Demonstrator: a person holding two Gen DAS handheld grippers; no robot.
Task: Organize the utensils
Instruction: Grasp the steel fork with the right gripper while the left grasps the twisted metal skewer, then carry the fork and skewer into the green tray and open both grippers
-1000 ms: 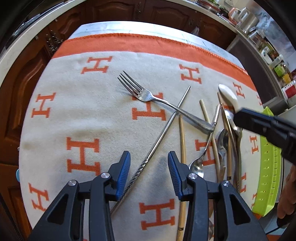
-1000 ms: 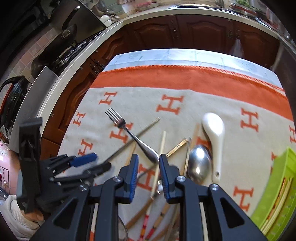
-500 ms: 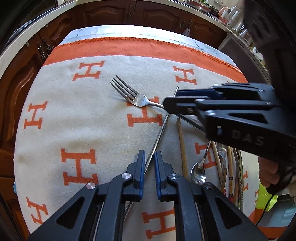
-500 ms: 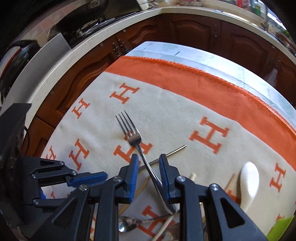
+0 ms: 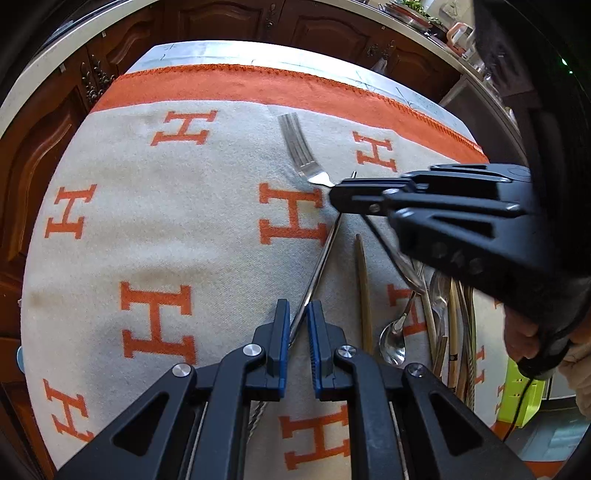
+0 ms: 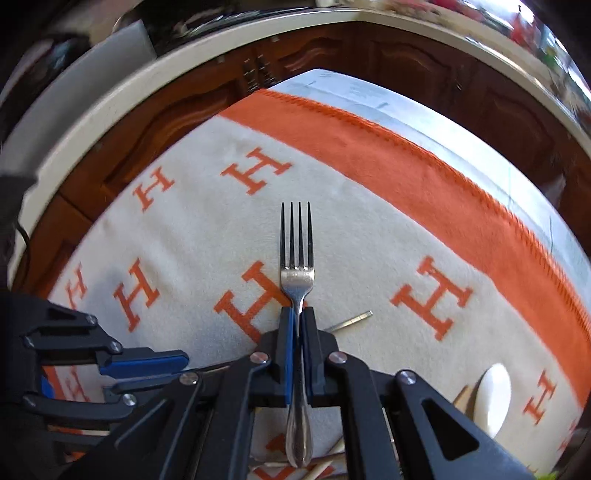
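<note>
My right gripper (image 6: 297, 314) is shut on the neck of a steel fork (image 6: 296, 254), tines pointing away, held just above the cream and orange cloth (image 6: 369, 229). In the left wrist view the fork (image 5: 300, 155) sticks out of the right gripper (image 5: 334, 194). My left gripper (image 5: 298, 314) is shut on a long metal chopstick (image 5: 320, 258) that lies on the cloth (image 5: 184, 221). To its right lie a wooden chopstick (image 5: 364, 291), a small steel spoon (image 5: 393, 343) and a bundle of several more utensils (image 5: 458, 332).
A white ceramic spoon (image 6: 493, 395) lies on the cloth at the right. A green tray (image 5: 521, 398) stands at the right edge, mostly hidden. Dark wooden cabinets (image 5: 258, 26) and a counter rim ring the table.
My right gripper closed on the fork and turned it so the tines point away. My left gripper stays closed on the metal chopstick.
</note>
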